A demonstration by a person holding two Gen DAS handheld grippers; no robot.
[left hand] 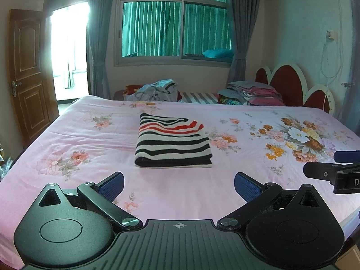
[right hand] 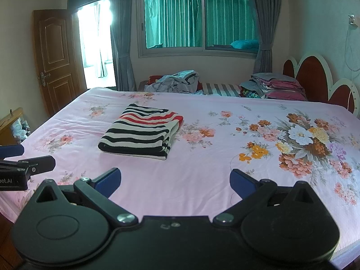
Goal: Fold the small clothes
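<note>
Striped garment [left hand: 173,141] folded on bed [left hand: 90,139].
Left claw [left hand: 178,185] and right claw [right hand: 175,181] both gape empty, garment ahead of them; fold looks complete.

Right hand-held gripper [left hand: 337,171] cut by frame edge; far clothes pile [left hand: 252,92] indistinct.
</note>
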